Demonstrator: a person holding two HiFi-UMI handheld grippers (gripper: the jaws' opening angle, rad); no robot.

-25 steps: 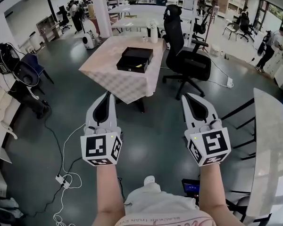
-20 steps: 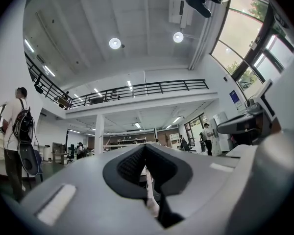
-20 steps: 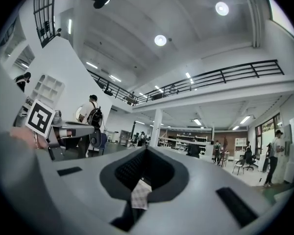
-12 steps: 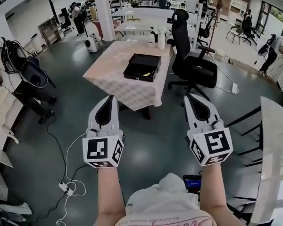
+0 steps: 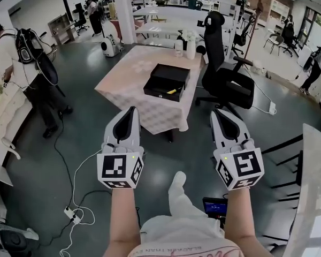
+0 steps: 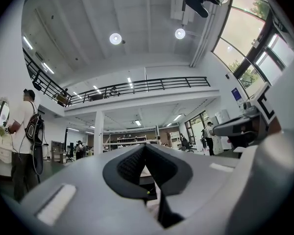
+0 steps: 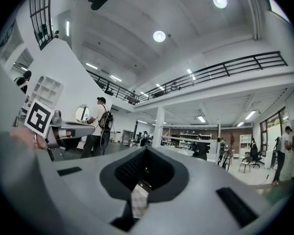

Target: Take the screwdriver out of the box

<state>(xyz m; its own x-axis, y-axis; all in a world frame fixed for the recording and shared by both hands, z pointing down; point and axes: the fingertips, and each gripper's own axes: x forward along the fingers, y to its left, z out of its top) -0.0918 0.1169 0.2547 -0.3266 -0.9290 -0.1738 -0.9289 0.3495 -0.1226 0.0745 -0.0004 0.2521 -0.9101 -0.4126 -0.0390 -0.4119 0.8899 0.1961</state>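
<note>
My left claw (image 5: pixel 129 113) is shut, empty. Well ahead on the worktop (image 5: pixel 123 82), between both claws, the open box (image 5: pixel 156 90) holds the yellow screwdriver (image 5: pixel 173 91); neither is clearly nearer. My right claw (image 5: pixel 218 114) is likewise shut, empty.

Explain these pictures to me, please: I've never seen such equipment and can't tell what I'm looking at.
A person, not a robot, holds a two-jaw tool in each hand: the left gripper and the right gripper. The cubes with square markers are parts of them. The large downward picture comes from a camera on the person's head. The other two come from cameras riding on each gripper, looking along its jaws. Both pairs of jaws are together and hold nothing. Ahead stands a table with a checked cloth. On it lies an open black box with a yellow thing inside, probably the screwdriver. A black office chair stands beside the table.
</note>
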